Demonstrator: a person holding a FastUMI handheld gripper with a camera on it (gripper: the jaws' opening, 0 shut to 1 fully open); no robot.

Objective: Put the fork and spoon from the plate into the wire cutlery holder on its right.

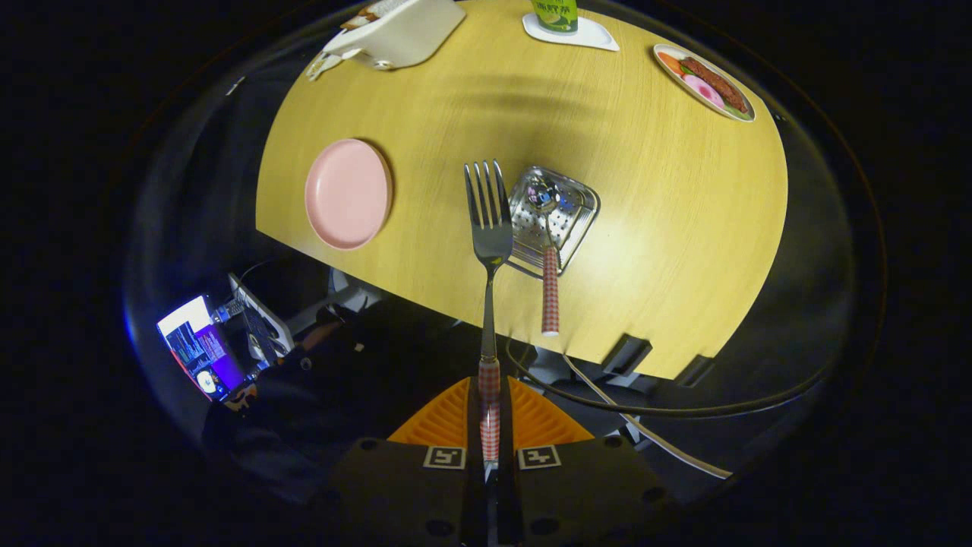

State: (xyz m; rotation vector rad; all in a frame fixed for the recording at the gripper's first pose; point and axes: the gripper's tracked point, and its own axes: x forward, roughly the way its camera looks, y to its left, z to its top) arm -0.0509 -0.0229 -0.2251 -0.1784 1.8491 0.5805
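The gripper (pixel 490 425) has its 2 fingers (pixel 448 425) pressed together on the checked handle of the fork (pixel 490 228), which sticks straight out ahead of them, tines up, high over the round wooden table (pixel 661 228). Just right of the fork's head sits the metal cutlery holder (pixel 566 209), perforated and square-mouthed, with the spoon (pixel 548 281) already in it, bowl down inside and checked handle leaning out toward the table's near edge. Well to the left lies the pink plate (pixel 348 194), bare. On the far side are a white box-like thing (pixel 399 34), a green carton on a white coaster (pixel 591 34) and an oval dish of food (pixel 704 81).
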